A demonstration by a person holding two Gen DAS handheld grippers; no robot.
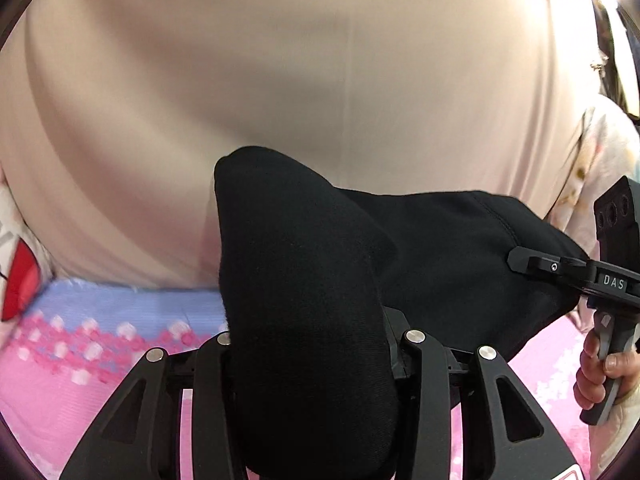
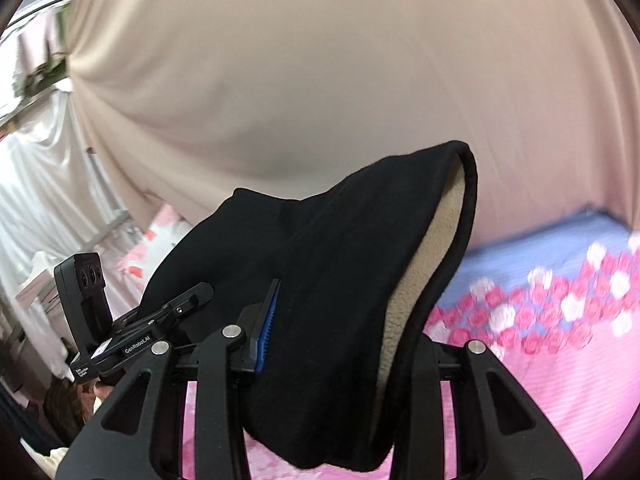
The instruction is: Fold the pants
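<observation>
A beige curtain (image 1: 280,60) fills the upper frame above the pink floral bed (image 2: 560,360). Black pants (image 1: 304,320) hang lifted mid-frame, left claw (image 1: 312,344) and right claw (image 2: 320,336) each clamped on them.

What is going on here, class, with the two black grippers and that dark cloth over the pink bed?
A person is handling a pair of black fleece-lined pants with a handheld two-finger gripper in each hand. The left gripper is clamped on one bunched part of the fabric, and the right gripper is clamped on another part, where the beige fleece lining shows. The pants are held up above the pink and blue floral bedspread, in front of a beige curtain. No neat fold is visible yet.
</observation>
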